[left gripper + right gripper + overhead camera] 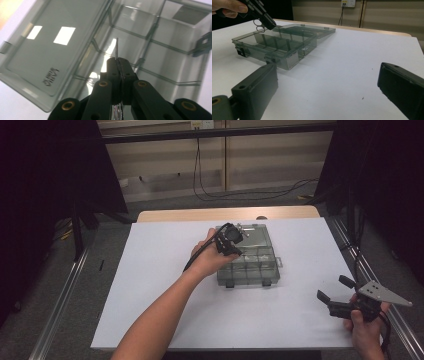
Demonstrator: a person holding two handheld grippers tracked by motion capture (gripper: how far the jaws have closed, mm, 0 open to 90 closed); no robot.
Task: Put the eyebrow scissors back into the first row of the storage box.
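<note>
Smoky transparent plastic forms the compartment box point(248, 265), which is set near the middle of the white table cover point(150, 285) with its lid point(255, 236) folded flat open behind it. The left gripper point(234, 249) is held over the box's back-left compartments, its jaws pressed together on a thin metal object point(116, 48) that stands edge-on in the left gripper view; looped metal handles point(258, 24) are seen hanging below the jaws in the right gripper view, so small scissors are suggested, though this cannot be told for certain. The right gripper point(334, 289) is held near the table's front right corner, well apart from the box, its jaws spread wide with nothing between them.
</note>
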